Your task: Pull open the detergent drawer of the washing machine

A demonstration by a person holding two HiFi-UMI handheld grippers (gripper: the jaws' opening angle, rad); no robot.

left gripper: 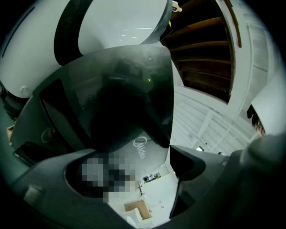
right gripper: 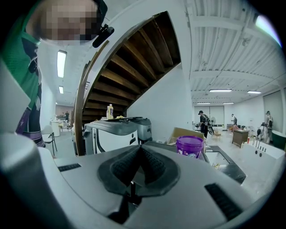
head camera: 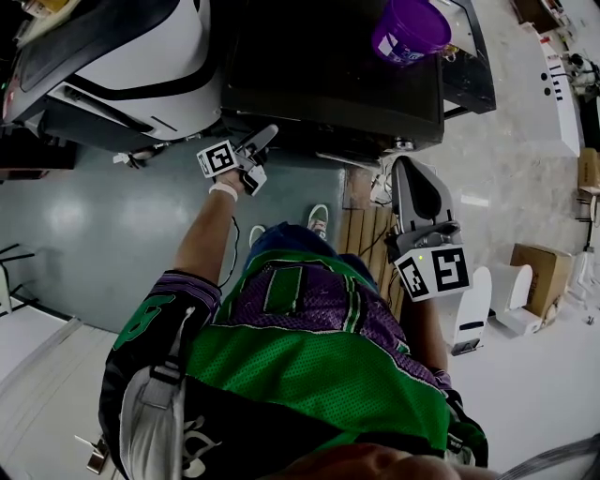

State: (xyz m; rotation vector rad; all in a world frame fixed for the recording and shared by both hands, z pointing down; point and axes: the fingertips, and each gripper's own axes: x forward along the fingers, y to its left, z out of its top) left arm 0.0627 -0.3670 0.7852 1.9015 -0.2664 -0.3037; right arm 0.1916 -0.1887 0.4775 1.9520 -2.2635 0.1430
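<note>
The dark washing machine [head camera: 328, 66] stands ahead of me, seen from above. My left gripper [head camera: 258, 141] reaches level to the machine's front top edge, near its left corner. In the left gripper view its jaws stand wide apart around a glossy dark front panel [left gripper: 125, 89] with pale lettering [left gripper: 140, 147]; the left gripper [left gripper: 156, 179] is open and its pads press on nothing. I cannot make out the drawer's outline. My right gripper [head camera: 412, 173] hangs to the right, away from the machine, its ribbed pads [right gripper: 152, 163] closed together with nothing between them.
A white washing machine [head camera: 122, 56] stands left of the dark one. A purple tub [head camera: 411, 28] sits on the dark machine's top, also seen as the purple tub [right gripper: 190, 145]. A wooden pallet [head camera: 370, 234], a white appliance [head camera: 473, 309] and a cardboard box [head camera: 539, 272] lie to the right.
</note>
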